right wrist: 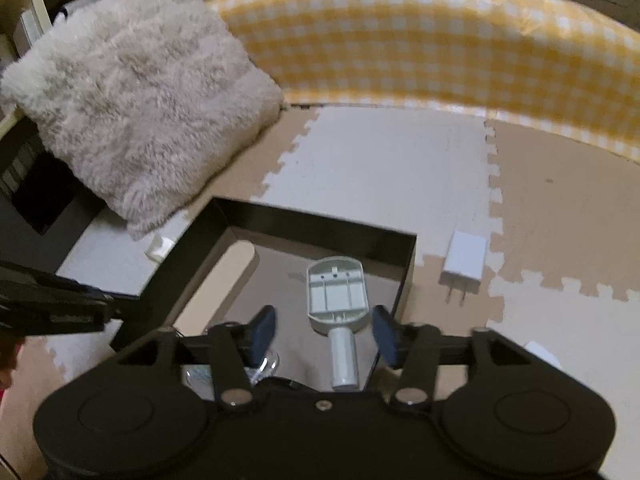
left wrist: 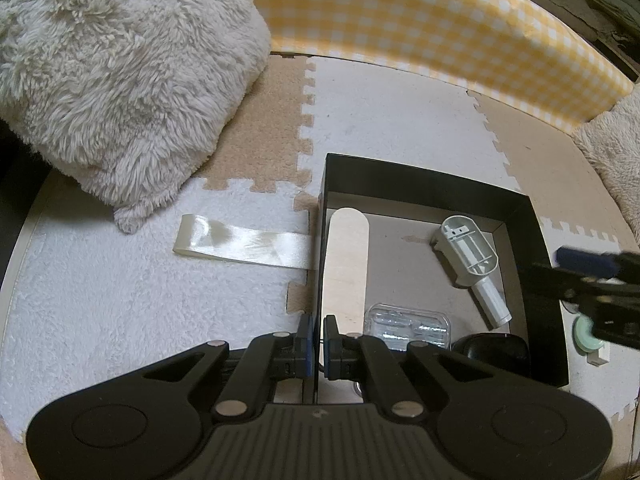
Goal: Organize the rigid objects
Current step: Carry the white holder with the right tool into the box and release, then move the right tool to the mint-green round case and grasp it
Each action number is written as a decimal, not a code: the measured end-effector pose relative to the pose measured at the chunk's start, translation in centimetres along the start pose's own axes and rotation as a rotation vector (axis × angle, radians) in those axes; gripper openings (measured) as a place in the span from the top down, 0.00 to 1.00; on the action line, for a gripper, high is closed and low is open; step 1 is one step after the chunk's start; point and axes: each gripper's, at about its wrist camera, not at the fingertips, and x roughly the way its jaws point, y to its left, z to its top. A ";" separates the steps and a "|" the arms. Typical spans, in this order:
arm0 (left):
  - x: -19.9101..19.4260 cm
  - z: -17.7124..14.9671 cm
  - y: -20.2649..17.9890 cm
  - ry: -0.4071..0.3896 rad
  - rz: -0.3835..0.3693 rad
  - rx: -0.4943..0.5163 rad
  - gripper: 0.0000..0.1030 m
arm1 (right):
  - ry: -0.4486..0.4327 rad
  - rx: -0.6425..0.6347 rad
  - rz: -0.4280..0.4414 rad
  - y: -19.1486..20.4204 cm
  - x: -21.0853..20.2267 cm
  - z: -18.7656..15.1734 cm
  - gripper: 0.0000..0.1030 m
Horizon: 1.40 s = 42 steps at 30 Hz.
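A black open box (left wrist: 432, 182) sits on the foam mat. It holds a flat wooden stick (left wrist: 346, 264), a grey plastic handle part (left wrist: 472, 258), a clear plastic case (left wrist: 408, 326) and a black object (left wrist: 492, 350). My left gripper (left wrist: 318, 338) is shut on the box's left wall. My right gripper (right wrist: 326, 334) is open above the box's near right part, over the grey handle part (right wrist: 338, 300). The box (right wrist: 320, 224) and the stick (right wrist: 224, 280) also show in the right wrist view. A white charger plug (right wrist: 464, 260) lies on the mat right of the box.
A fluffy white cushion (left wrist: 120, 80) lies at the back left. A yellow checked wall (left wrist: 440, 28) runs along the back. A shiny white ribbon (left wrist: 244, 246) lies left of the box. A pale green tape roll (left wrist: 586, 338) lies right of the box.
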 end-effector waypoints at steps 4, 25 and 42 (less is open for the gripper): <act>0.0 0.0 0.0 -0.001 0.001 0.001 0.96 | -0.056 -0.010 -0.007 -0.2 -1.9 0.6 0.19; 0.0 0.0 0.0 0.000 0.001 0.000 0.96 | -0.184 0.176 -0.342 -9.2 -8.4 -0.8 0.00; 0.0 0.0 -0.1 0.000 0.001 0.000 0.96 | 0.116 0.316 -0.329 -12.3 -4.3 -4.8 0.36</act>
